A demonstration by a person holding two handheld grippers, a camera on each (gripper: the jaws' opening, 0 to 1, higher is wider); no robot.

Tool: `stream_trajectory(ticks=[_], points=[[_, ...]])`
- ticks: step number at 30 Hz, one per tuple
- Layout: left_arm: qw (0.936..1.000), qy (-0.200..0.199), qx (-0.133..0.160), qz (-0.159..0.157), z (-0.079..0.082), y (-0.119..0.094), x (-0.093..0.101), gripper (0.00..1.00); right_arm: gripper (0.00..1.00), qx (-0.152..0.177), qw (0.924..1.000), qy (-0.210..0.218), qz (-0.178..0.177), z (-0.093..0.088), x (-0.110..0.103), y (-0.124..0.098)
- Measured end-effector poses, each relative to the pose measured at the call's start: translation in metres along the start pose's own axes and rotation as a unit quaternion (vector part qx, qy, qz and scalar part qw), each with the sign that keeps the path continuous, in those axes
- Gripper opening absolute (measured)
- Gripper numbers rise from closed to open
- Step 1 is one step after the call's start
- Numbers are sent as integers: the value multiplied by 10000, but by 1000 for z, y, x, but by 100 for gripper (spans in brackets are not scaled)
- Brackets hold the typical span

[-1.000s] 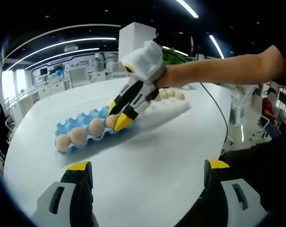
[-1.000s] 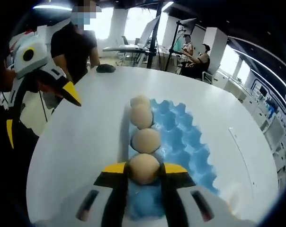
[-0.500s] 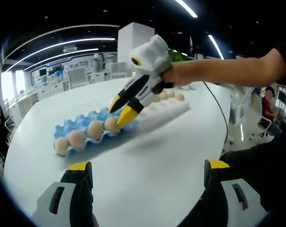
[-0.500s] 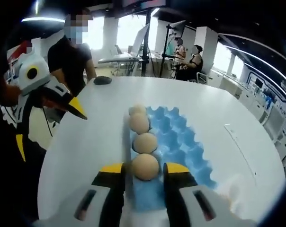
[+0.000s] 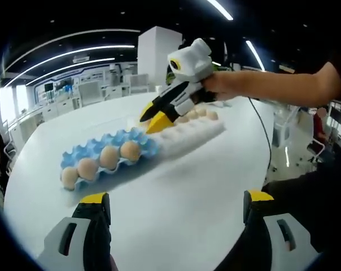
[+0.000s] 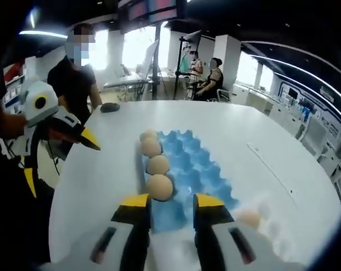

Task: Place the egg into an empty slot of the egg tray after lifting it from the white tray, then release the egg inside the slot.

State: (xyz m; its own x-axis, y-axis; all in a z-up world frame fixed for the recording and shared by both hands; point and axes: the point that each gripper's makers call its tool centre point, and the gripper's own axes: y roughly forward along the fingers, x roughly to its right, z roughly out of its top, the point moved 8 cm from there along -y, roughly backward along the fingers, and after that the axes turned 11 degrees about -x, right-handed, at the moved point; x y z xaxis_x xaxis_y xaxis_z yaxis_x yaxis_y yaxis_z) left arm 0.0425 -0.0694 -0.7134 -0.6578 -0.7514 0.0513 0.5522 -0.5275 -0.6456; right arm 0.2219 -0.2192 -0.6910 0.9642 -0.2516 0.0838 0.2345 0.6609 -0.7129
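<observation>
The blue egg tray (image 5: 105, 148) lies on the white table and holds several brown eggs in one row along its near edge. The row's end egg (image 6: 159, 187) rests in a slot just beyond my right gripper (image 6: 171, 202), which is open with nothing between its jaws. In the left gripper view a hand holds the right gripper (image 5: 153, 117) above the white tray (image 5: 188, 131), whose far side carries more eggs (image 5: 200, 113). One of those eggs (image 6: 249, 218) sits low at the right. My left gripper (image 5: 176, 197) hangs open and wide over bare table.
The left gripper (image 6: 60, 161) hovers at the table's left edge in the right gripper view. A person in black (image 6: 75, 84) stands behind it, and a dark mouse-like object (image 6: 109, 106) lies near the far edge. Other people sit by stands (image 6: 207, 82) further back.
The right gripper let go of the egg, leaving it in the blue tray's slot, then rose and drew back toward the white tray. The left gripper has stayed put.
</observation>
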Motion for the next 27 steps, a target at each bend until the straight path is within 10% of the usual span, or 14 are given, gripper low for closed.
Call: stream_trajectory(ticks=[27], points=[[9994,98,170,-287,29,21,9,100,36,-71,9955,935,-142,-56,6,-55]])
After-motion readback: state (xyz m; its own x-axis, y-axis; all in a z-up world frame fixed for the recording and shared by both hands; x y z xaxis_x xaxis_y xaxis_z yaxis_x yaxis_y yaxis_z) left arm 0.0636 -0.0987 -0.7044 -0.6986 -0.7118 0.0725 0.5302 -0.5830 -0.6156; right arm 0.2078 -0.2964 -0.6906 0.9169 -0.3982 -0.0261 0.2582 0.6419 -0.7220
